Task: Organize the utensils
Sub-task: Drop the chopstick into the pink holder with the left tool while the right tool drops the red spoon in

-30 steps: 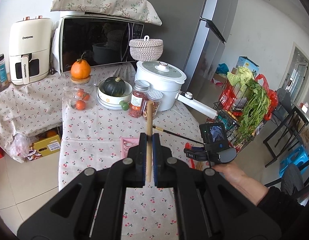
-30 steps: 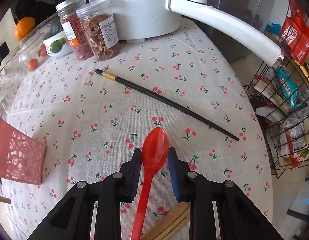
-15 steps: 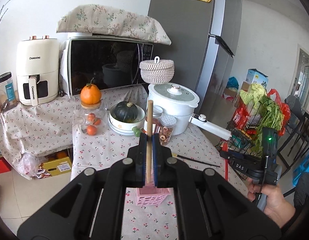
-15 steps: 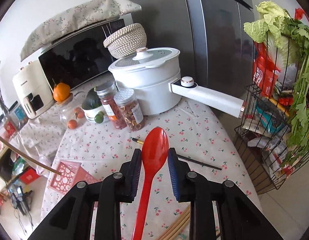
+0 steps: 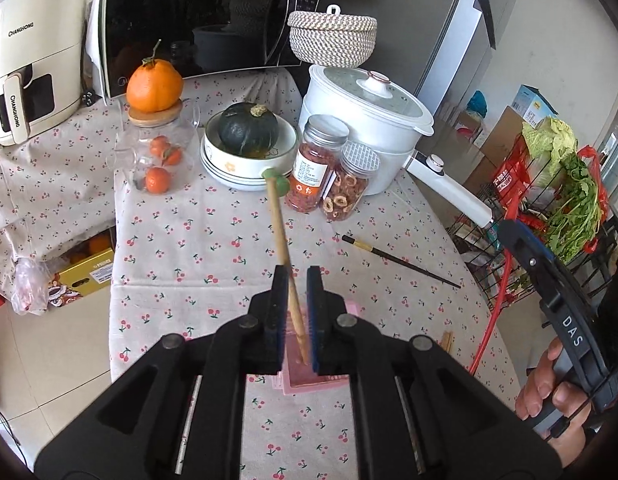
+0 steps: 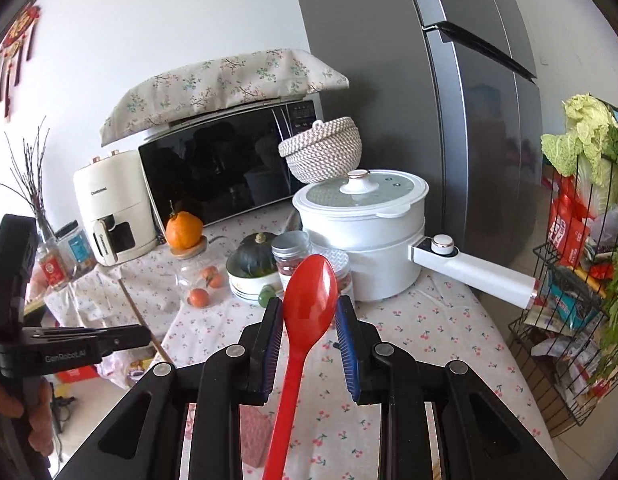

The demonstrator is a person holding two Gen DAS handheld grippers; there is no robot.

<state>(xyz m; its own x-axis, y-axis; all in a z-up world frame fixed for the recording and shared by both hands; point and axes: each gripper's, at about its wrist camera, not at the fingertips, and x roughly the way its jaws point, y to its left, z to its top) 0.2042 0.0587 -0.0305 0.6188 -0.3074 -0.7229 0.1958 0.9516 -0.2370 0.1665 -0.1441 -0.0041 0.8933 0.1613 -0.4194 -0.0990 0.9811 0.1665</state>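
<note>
My left gripper (image 5: pixel 297 276) hovers over a pink openwork basket (image 5: pixel 329 382) on the cherry-print tablecloth (image 5: pixel 197 256). Its jaws are opening. A wooden chopstick (image 5: pixel 283 240) leans loosely between them, lower end over the basket; a gap shows beside it. My right gripper (image 6: pixel 309 308) is raised above the table, shut on a red spoon (image 6: pixel 309 304) with its bowl upward. In the left wrist view the spoon's handle (image 5: pixel 497 292) hangs below that gripper, which a hand (image 5: pixel 545 392) holds. A black chopstick (image 5: pixel 401 260) lies on the cloth, with wooden chopstick ends (image 5: pixel 447 340) nearby.
At the back of the table stand a white lidded pot (image 5: pixel 365 120) with a long handle, two spice jars (image 5: pixel 321 164), a bowl with a green squash (image 5: pixel 249 132) and a glass jar of oranges (image 5: pixel 157 160). A wire rack of vegetables (image 5: pixel 549 208) stands right of the table.
The left gripper came down over the pink basket, its jaws parted and the chopstick tipped sideways. The right gripper rose from the table with the red spoon and tilted upward.
</note>
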